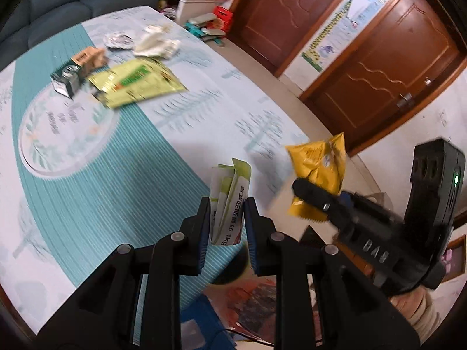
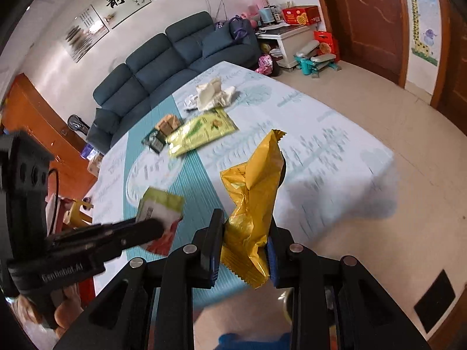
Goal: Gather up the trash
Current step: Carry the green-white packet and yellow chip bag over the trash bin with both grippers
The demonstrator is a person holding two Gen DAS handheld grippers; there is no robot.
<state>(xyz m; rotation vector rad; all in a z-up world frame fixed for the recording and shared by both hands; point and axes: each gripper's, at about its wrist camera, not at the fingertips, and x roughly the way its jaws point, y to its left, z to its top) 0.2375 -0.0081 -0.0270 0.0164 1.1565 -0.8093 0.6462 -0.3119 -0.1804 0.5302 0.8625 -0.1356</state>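
Low in the frame, the left gripper (image 1: 227, 218) pinches a green-and-white packet (image 1: 229, 204); the right gripper (image 2: 245, 245) squeezes a yellow wrapper (image 2: 251, 201) — both lifted above the table (image 1: 87, 180). Keep squeezing, carry them slowly to the bin. Farther up: green pouch (image 1: 134, 83), small boxes (image 1: 78, 73), crumpled tissue (image 1: 154, 43).

Glossy foil yellow wrapper (image 2: 251, 204); crumpled paper tissue (image 1: 156, 43); matt cardboard box (image 1: 90, 58).

Both views are evenly and brightly lit, without harsh shadows; a soft shadow falls on the floor (image 2: 388, 201) beside the table. Motion blur smears the tablecloth (image 1: 181, 110) print. Fisheye bending curves the doors (image 1: 379, 67), and corners vignette black.
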